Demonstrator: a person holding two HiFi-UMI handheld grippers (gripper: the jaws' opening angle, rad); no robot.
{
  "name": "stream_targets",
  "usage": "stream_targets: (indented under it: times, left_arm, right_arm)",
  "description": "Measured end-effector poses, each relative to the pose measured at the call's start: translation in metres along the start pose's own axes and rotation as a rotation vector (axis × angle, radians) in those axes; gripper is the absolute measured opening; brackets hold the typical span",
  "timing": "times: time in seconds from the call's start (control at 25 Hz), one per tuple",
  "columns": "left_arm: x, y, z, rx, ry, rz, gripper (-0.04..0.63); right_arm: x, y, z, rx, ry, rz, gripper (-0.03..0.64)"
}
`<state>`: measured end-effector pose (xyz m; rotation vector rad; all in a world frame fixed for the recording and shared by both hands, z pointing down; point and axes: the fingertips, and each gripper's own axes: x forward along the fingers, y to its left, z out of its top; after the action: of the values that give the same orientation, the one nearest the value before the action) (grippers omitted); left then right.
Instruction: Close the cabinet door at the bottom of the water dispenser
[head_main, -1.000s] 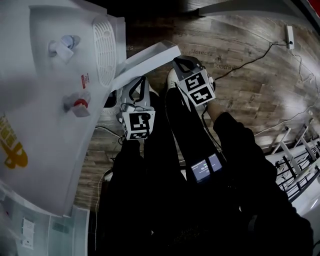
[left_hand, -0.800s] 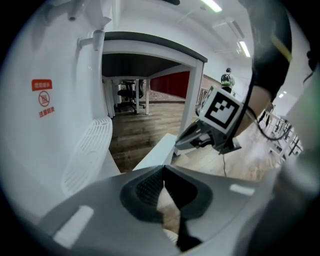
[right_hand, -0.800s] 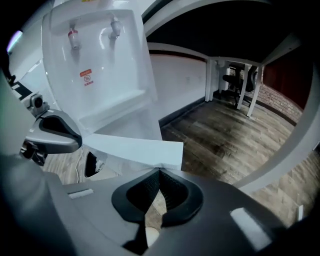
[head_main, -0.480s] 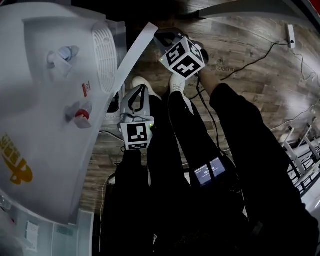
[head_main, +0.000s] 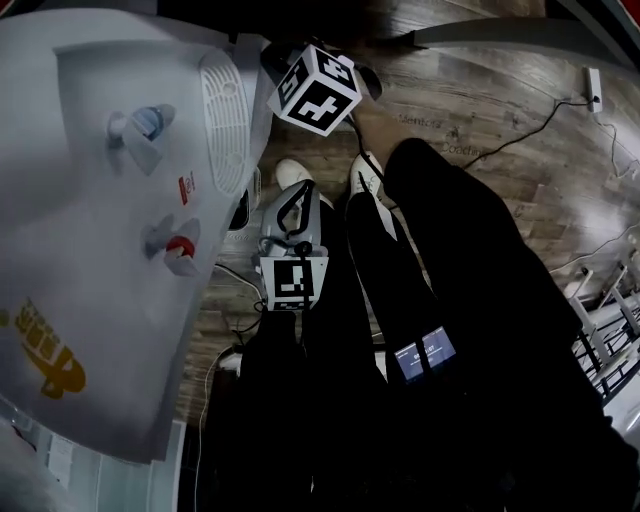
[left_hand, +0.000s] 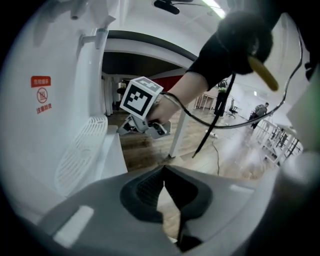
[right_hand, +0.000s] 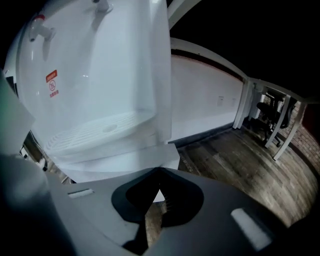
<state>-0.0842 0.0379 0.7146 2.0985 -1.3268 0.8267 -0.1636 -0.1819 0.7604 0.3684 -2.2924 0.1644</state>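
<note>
The tall white plastic water dispenser (head_main: 90, 280) carries a yellow logo (head_main: 52, 365) on its side that I can't read. Between its blue-capped tap (head_main: 142, 124) and red-capped tap (head_main: 180, 247) sits a small red-printed warning sticker (left_hand: 41, 94) with a crossed-circle sign. Its characters are too small to make out.

My right gripper (right_hand: 158, 186) has its jaws pressed together on nothing. It sits just in front of the white cabinet door (right_hand: 125, 161) under the ribbed white drip tray (right_hand: 95, 131). I can't tell whether they touch. My left gripper (left_hand: 164, 172) is also pinched closed and empty, hanging over the wooden floor (head_main: 480, 150) beside the dispenser.

A second ago the door stood swung wide out. Half a second ago it was part-way in, with the right gripper behind it. Now it lies in against the dispenser's base, though I can't tell whether it is fully latched.
</note>
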Motion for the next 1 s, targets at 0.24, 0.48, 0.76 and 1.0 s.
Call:
stream_targets:
  times: [0.24, 0.48, 0.76, 1.0]
  left_arm:
    - [-0.005, 0.008, 0.023, -0.019, -0.046, 0.024, 0.008]
    - [-0.010, 0.015, 0.042, -0.035, -0.081, 0.043, 0.008]
    - [-0.016, 0.021, 0.059, -0.054, -0.117, 0.059, 0.008]
    - [-0.021, 0.026, 0.075, -0.069, -0.150, 0.073, 0.008]
  right_arm:
    - [0.013, 0.011, 0.012, -0.012, -0.006, 0.064, -0.002]
    - [0.022, 0.016, 0.028, 0.022, -0.043, 0.085, -0.002]
    - [0.019, 0.012, 0.028, 0.004, -0.087, 0.059, -0.003]
    - [-0.038, -0.013, 0.024, 0.066, -0.152, -0.051, -0.003]
